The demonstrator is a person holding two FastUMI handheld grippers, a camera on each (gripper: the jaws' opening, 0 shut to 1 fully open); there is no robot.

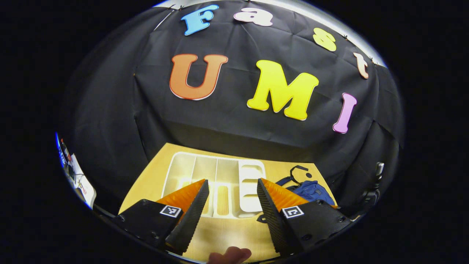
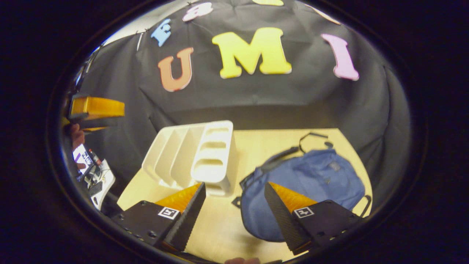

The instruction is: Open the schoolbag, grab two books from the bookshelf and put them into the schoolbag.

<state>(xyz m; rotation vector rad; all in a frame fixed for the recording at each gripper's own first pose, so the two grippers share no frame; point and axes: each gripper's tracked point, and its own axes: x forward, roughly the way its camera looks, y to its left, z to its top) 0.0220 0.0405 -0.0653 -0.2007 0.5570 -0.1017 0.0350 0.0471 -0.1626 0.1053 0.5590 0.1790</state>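
A blue schoolbag lies flat on the wooden table, black straps trailing at its far end; its zip state is too small to tell. To its left stands a white slotted bookshelf, and I see no books in its slots. My right gripper hovers open above the bag's near left edge. My left gripper is open and held high, looking down on the bookshelf, with the schoolbag to its right. The left gripper's orange finger shows far left in the right gripper view.
Black cloth walls close in the table at the back and both sides. A fingertip shows at the bottom edge of the left gripper view. Clutter with cables sits outside the booth to the left.
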